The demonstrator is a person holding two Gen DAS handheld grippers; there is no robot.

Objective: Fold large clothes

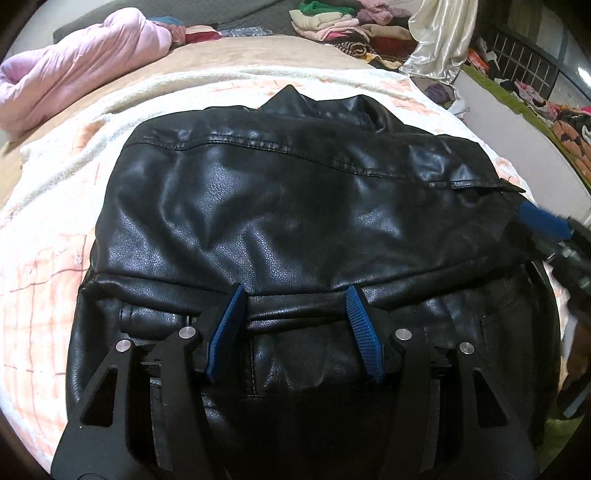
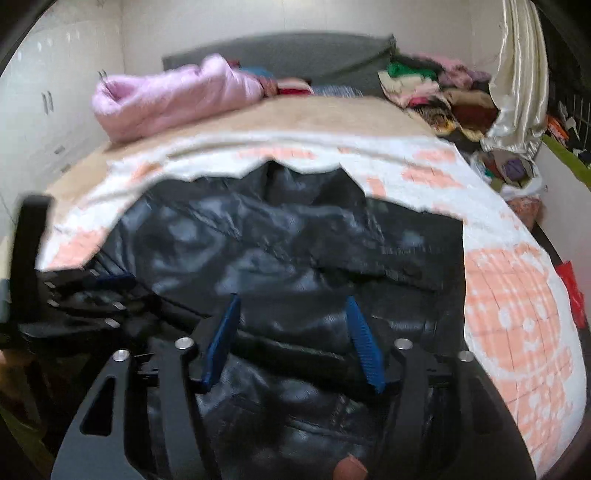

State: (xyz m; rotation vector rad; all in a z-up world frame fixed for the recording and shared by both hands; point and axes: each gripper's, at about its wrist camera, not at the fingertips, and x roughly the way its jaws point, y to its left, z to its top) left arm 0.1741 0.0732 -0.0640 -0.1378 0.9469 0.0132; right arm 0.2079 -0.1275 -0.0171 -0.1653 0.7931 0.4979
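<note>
A black leather jacket lies folded on a white and peach blanket on the bed, collar at the far end. My left gripper is open, its blue pads just above the jacket's near fold, holding nothing. My right gripper is open over the jacket near its right half, holding nothing. The right gripper's blue pad also shows at the right edge of the left wrist view. The left gripper shows at the left of the right wrist view. The right wrist view is blurred.
A pink quilt lies at the far left of the bed. A pile of folded clothes sits at the far right by a shiny cream curtain. Clutter covers the floor to the right of the bed.
</note>
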